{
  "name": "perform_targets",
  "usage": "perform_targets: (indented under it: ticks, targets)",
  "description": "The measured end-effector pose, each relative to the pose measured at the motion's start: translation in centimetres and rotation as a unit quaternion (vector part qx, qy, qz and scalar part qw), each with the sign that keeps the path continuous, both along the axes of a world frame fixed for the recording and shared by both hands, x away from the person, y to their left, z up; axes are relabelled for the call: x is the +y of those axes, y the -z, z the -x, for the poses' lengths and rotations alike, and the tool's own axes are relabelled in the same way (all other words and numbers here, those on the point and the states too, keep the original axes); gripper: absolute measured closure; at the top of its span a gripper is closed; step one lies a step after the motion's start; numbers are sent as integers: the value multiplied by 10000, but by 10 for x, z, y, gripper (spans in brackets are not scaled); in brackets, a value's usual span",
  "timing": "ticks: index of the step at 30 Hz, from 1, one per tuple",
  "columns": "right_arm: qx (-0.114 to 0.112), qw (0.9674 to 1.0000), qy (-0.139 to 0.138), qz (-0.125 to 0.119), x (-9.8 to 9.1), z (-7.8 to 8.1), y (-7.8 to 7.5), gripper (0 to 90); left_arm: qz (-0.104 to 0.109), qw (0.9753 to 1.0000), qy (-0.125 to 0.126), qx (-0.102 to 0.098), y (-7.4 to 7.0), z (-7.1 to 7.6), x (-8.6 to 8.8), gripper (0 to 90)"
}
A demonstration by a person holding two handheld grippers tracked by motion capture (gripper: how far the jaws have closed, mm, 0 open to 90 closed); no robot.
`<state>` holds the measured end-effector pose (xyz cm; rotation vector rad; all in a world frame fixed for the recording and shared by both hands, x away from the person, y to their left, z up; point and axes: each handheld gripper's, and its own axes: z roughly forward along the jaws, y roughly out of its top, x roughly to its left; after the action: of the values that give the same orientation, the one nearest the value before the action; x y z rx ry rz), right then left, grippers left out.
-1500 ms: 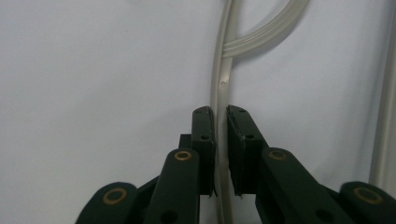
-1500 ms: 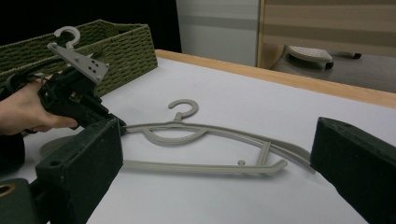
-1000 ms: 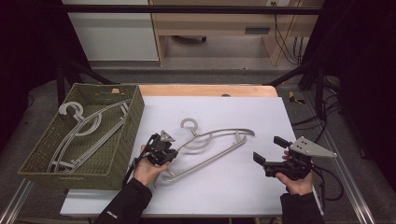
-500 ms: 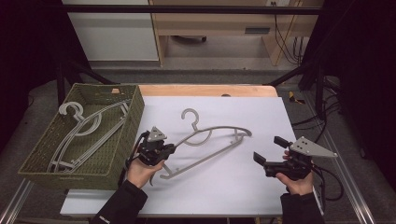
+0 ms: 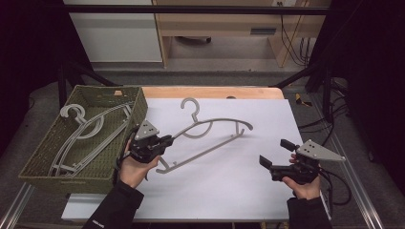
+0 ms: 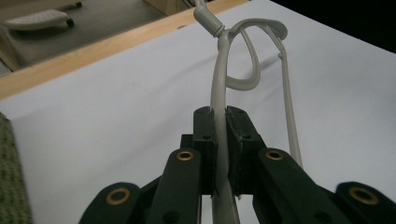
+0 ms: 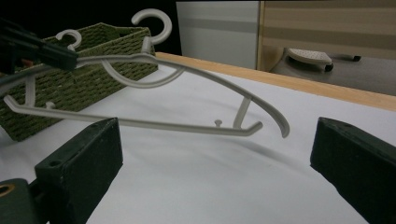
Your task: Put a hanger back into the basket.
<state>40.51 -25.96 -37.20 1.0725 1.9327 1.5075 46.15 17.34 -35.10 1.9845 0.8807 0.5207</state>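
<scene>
Nearby, basket (image 5: 40, 164) flanks left gripper (image 5: 167, 141) clamping hanger (image 5: 210, 138); right gripper (image 5: 277, 155) gapes, empty.

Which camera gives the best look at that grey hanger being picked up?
The high view: it shows the whole hanger, hook to tips, with the left gripper clamped on one arm. The left gripper view shows its arm pinched between the jaws, and the right gripper view shows it side-on, lifted above the white table.
</scene>
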Motion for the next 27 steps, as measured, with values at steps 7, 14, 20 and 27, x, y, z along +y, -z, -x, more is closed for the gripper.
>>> perform_targets:
  ticks: [7,14,20,27]
  targets:
    - [-14,10000,16,13,-1,0,0,24,116,9992,-190,-321,-33,5,27,831]
    - [-20,10000,15,23,-1,0,0,24,94,9972,-486,-558,-52,10,59,830]
    - [-22,10000,40,17,-1,0,0,22,158,9951,-676,-703,-62,14,81,830]
    - [2,10000,47,29,-1,-1,1,21,209,9918,-904,-881,-73,21,110,830]
